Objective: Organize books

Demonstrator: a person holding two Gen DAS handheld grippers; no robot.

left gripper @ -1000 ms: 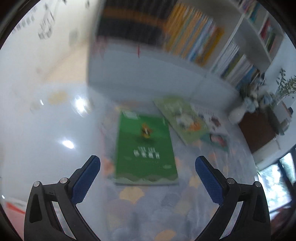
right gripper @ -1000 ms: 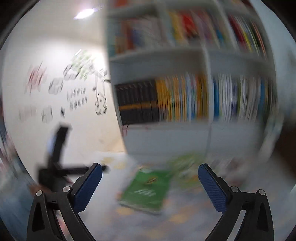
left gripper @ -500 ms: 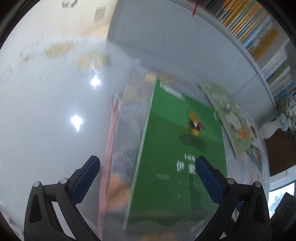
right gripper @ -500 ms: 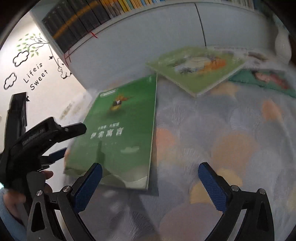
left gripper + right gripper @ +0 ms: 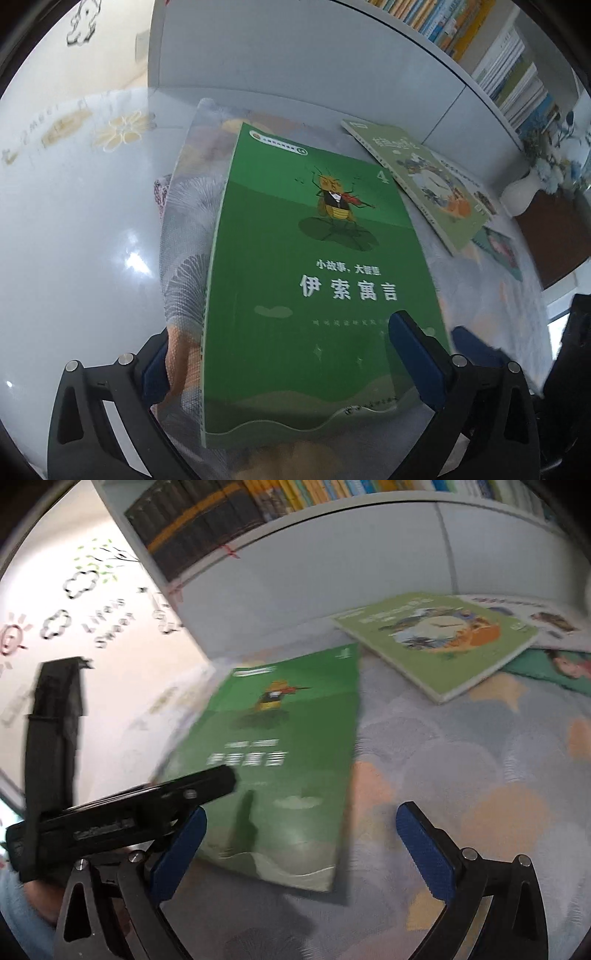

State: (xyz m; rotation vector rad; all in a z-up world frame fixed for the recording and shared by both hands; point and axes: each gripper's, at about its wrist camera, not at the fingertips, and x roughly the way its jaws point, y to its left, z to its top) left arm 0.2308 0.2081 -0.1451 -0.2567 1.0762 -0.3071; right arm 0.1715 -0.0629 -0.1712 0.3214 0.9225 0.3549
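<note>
Left wrist: green book [image 5: 317, 280] lengthwise toward bookshelf [image 5: 480, 44].

The green book [image 5: 314, 288] has a smooth paper cover with a slight sheen. Under it the mat [image 5: 461, 760] looks like soft, matt cloth. The floor [image 5: 81, 229] is glossy and mirrors lights. Both grippers [image 5: 279, 354] [image 5: 301, 840] are matt black plastic with ribbed blue pads [image 5: 424, 843] and metal screws.
</note>
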